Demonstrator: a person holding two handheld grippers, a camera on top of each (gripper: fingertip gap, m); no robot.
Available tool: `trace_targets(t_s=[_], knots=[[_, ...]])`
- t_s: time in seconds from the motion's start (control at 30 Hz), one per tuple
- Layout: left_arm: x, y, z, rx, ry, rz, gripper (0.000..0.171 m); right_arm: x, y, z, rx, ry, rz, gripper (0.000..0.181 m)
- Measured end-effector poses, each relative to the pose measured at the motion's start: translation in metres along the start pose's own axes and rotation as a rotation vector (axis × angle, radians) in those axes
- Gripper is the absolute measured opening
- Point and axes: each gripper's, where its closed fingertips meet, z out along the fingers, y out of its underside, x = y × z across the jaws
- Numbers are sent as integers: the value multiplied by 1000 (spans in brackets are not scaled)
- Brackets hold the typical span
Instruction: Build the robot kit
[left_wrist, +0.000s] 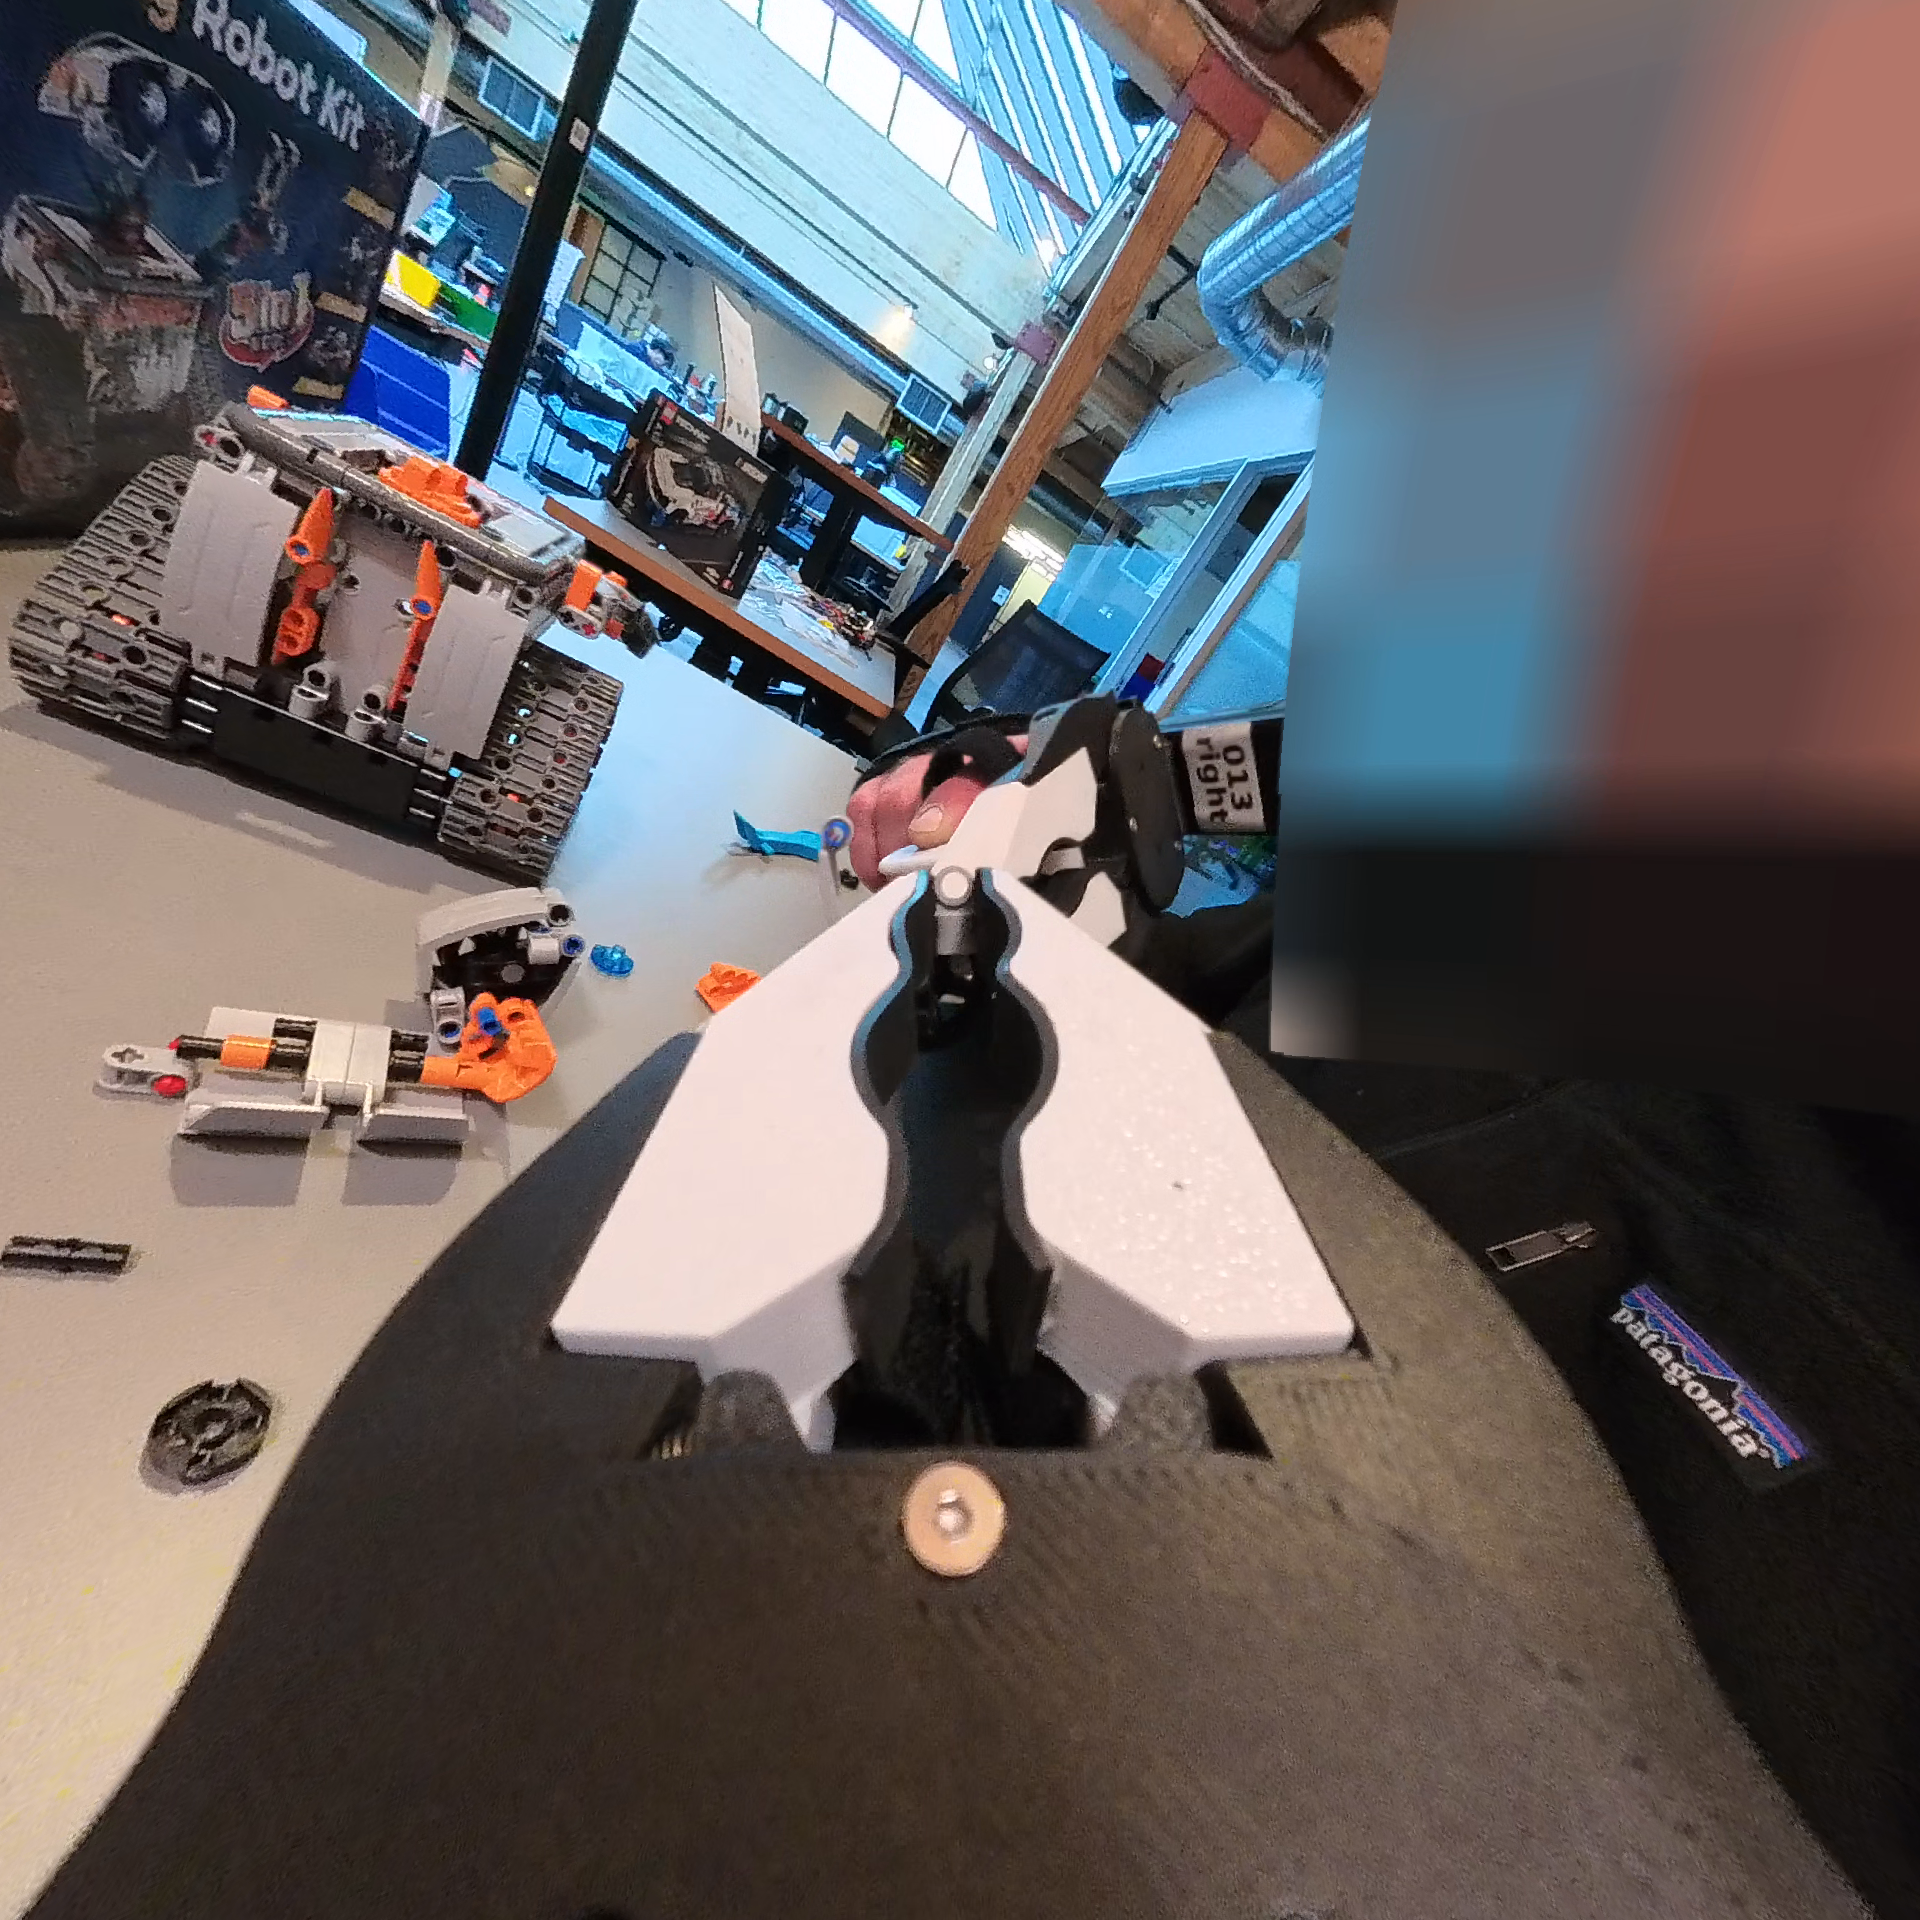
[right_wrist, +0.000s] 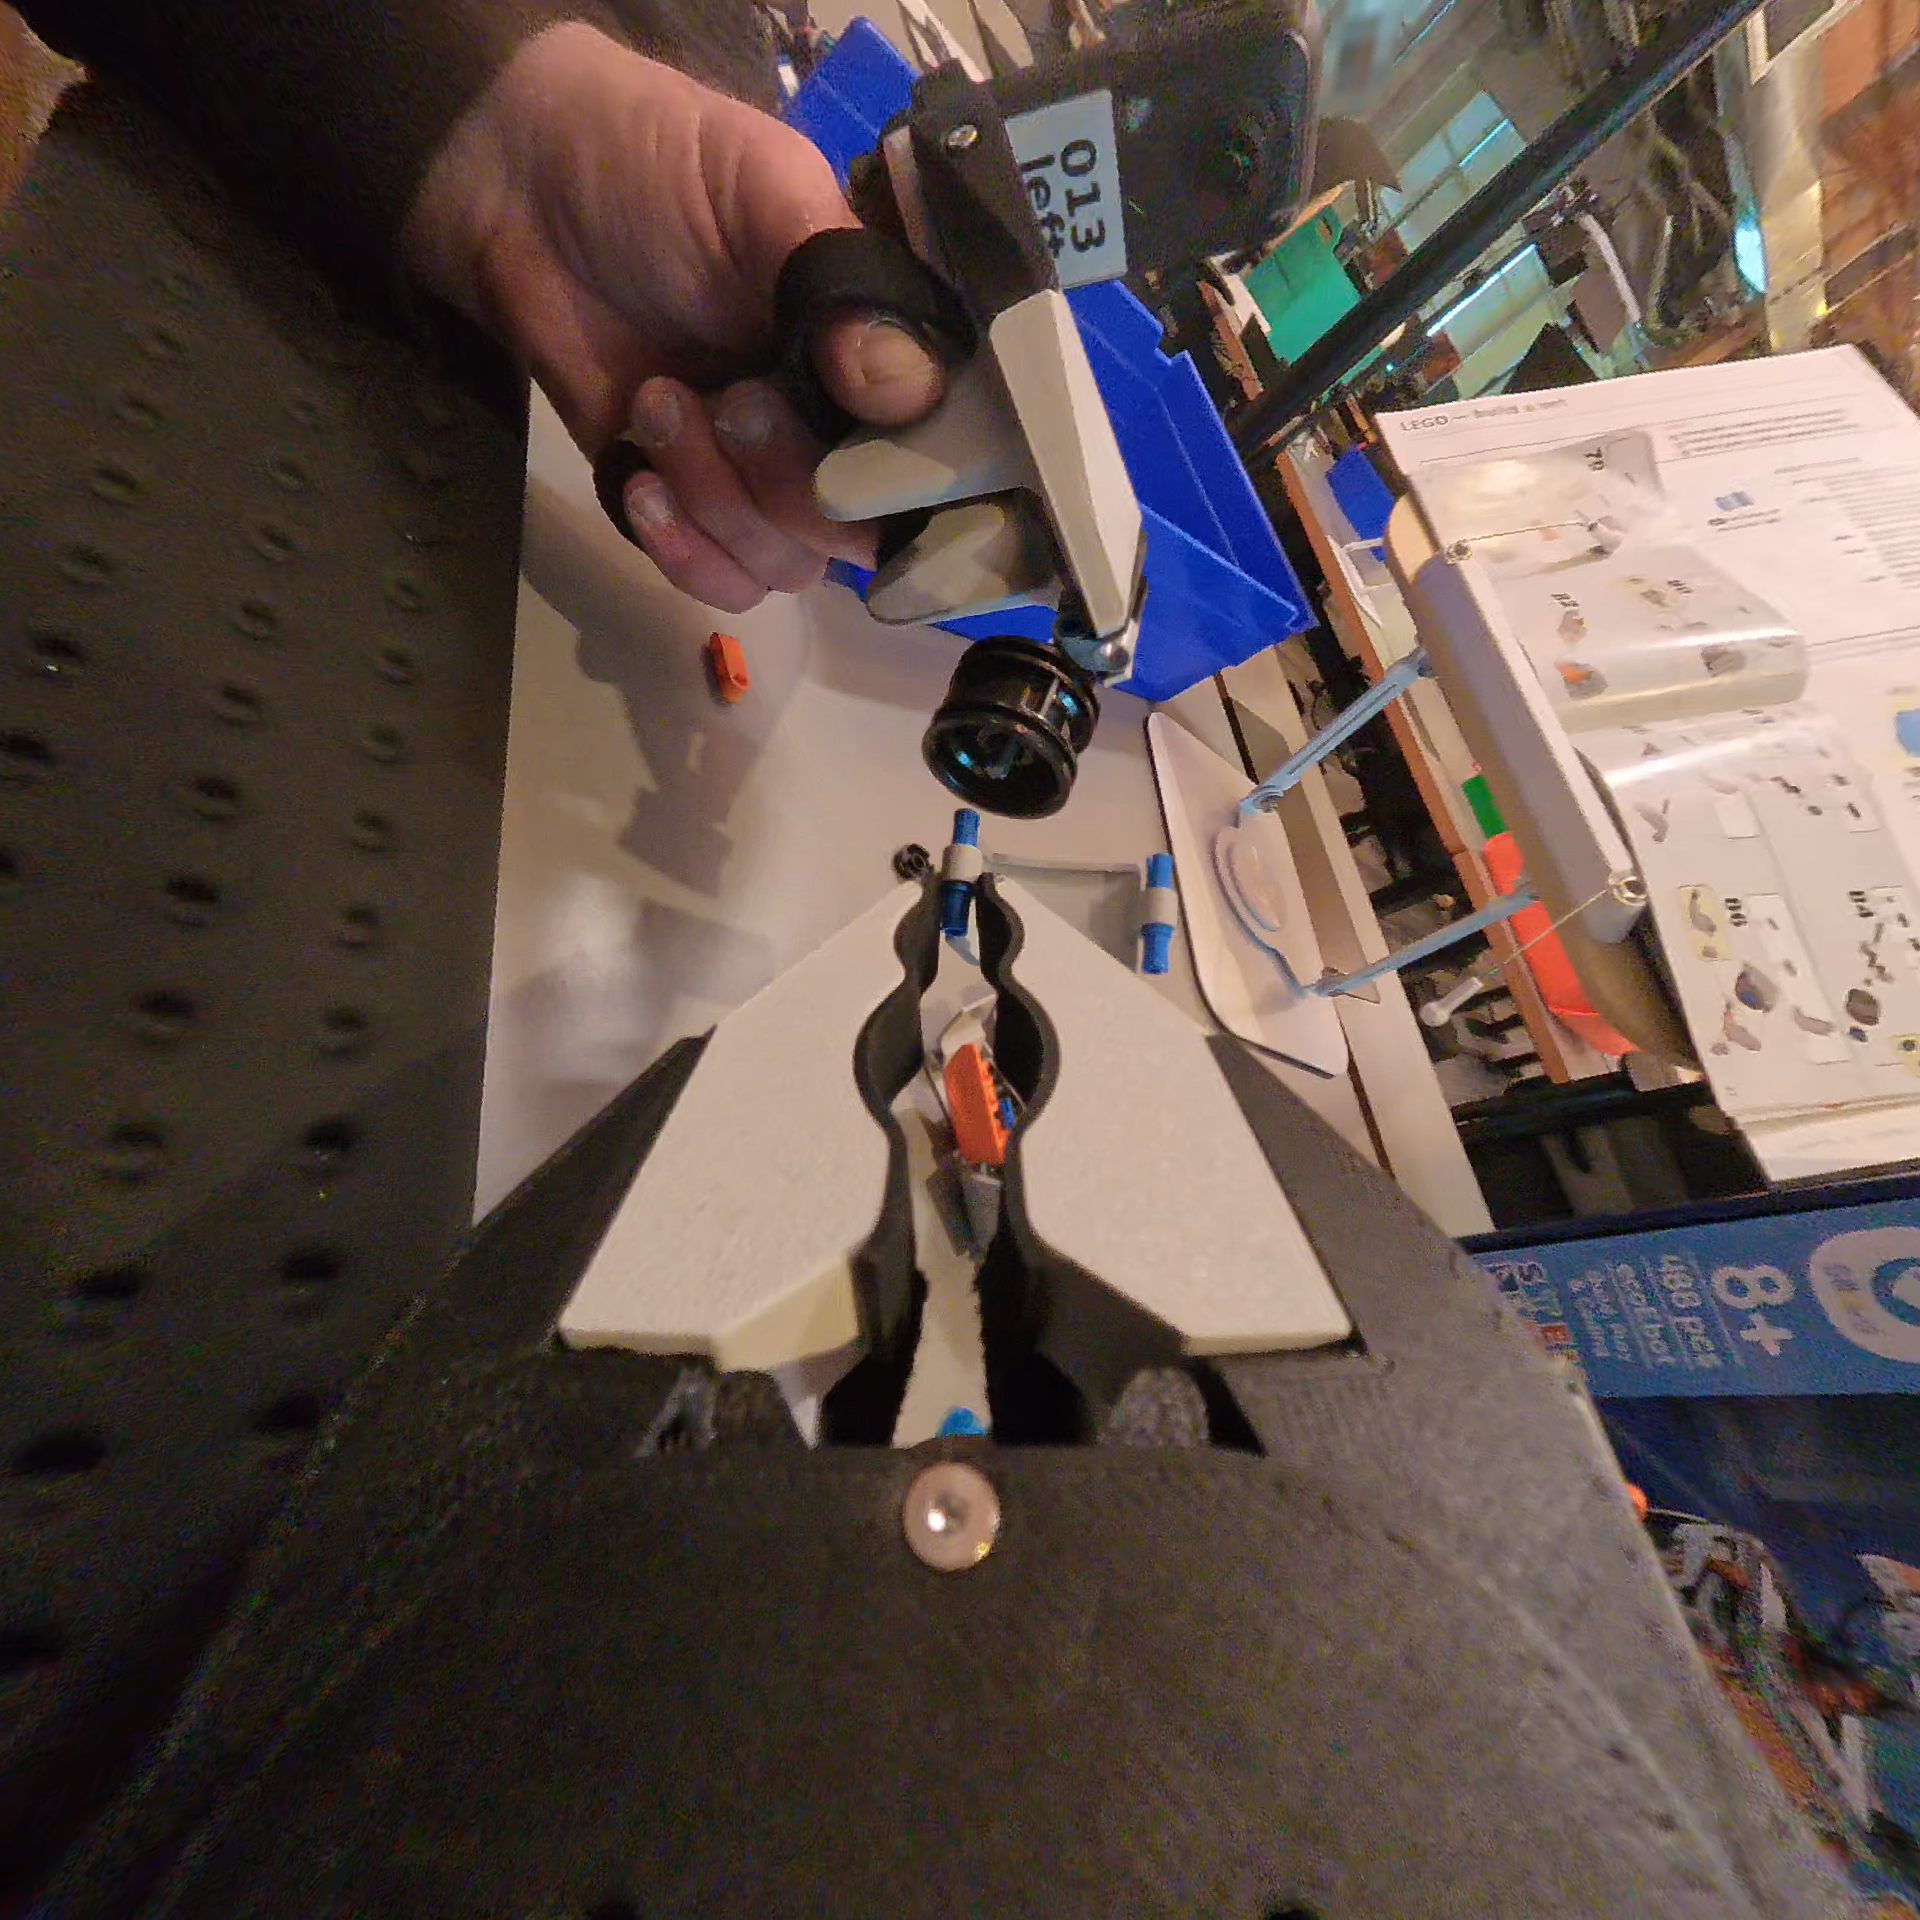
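My left gripper is shut on a small grey pin. In the right wrist view, that gripper is held in a hand, and a black wheel hub hangs from the pin at its tips. My right gripper is shut on a blue and white pin. The pin's free end points at the hub, a short gap below it. The right gripper also shows in the left wrist view, just beyond my left fingertips. Both are held above the grey table.
A grey, orange and black tracked model stands at the back left, with a sub-assembly, a curved grey part, an orange piece and a black hub loose nearby. A second blue and white pin, white tray, blue bin and instruction booklet lie beyond.
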Motion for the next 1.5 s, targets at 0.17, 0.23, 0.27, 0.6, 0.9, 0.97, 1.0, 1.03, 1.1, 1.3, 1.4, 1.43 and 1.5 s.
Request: trace_targets(t_s=[0.17, 0.23, 0.27, 0.6, 0.9, 0.97, 1.0, 1.03, 1.1, 1.3, 1.4, 1.43, 1.5], knots=[[0, 3, 4, -10, 4, -5, 4, -2, 3, 2, -20, 0, -29, 4], [-2, 5, 5, -23, -17, 2, 4, -4, 9, 3, -46, -13, -43, 4], [-3, 7, 6, -38, -20, 5, 4, -5, 11, 3, -55, -19, -46, 4], [11, -13, 1, 90, 140, -114, 4, -1, 5, 0, -62, 59, -144, 4], [-8, 27, 19, -152, 19, -78, 4, -14, 26, 2, -115, -70, -69, 4], [-13, 37, 23, -212, -15, -74, 5, -19, 29, 2, -129, -109, -57, 4], [-16, 42, 24, -243, -30, -65, 4, -22, 33, 3, -147, -129, -53, 4], [-18, 45, 25, -268, -35, -64, 4, -25, 38, 3, -168, -154, -49, 4], [-24, 56, 26, -340, -64, -67, 4, -31, 43, 3, -185, -190, -42, 4], [-47, 85, 13, -542, -207, -22, 4, -52, 53, 6, -232, -291, -58, 4], [-52, 93, 8, -592, -240, 0, 5, -57, 55, 6, -239, -319, -56, 4], [-53, 93, 8, -588, -243, -8, 5, -59, 55, 6, -240, -328, -56, 4], [-50, 93, 8, -584, -218, -10, 5, -61, 56, 7, -244, -335, -60, 4]])
